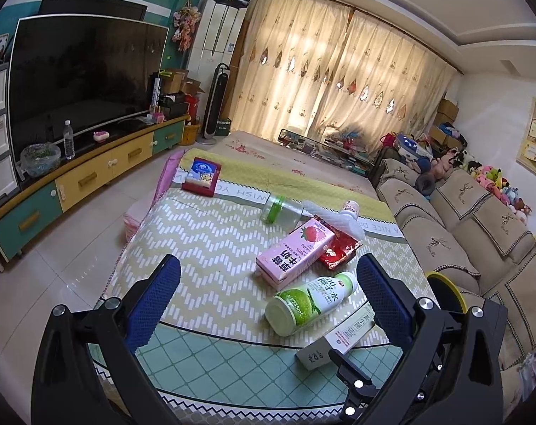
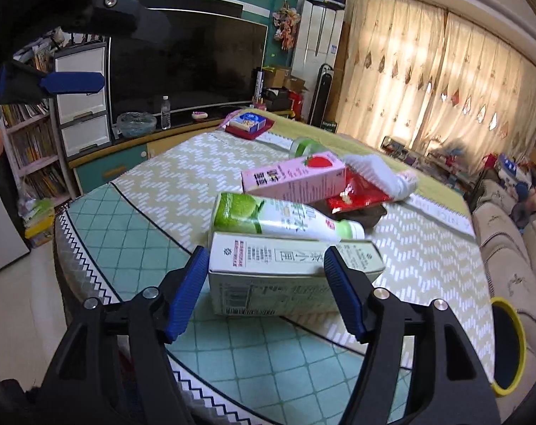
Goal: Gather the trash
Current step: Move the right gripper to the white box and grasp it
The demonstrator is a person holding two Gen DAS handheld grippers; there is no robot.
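Trash lies on a table with a patterned cloth (image 1: pixel 204 233). There is a pink strawberry milk carton (image 1: pixel 296 251), a green-and-white bottle (image 1: pixel 310 301) on its side, a white tea carton (image 1: pixel 338 336), a red wrapper (image 1: pixel 340 253) and a crumpled tissue (image 1: pixel 335 221). My left gripper (image 1: pixel 269 264) hovers open over the near table, holding nothing. My right gripper (image 2: pixel 266 253) is open around the tea carton (image 2: pixel 278 276), which rests on the cloth (image 2: pixel 144 219). Its pads stand at the carton's sides, the left one narrowly apart. The bottle (image 2: pixel 278 217) and pink carton (image 2: pixel 296 177) lie just behind.
A yellow-rimmed bin (image 2: pixel 508 343) stands by the table's right edge, against the sofa (image 1: pixel 480 219). A clear jar with a green lid (image 1: pixel 282 209) and a red-and-blue box (image 1: pixel 202 175) lie farther back. The TV cabinet (image 1: pixel 91 177) runs along the left.
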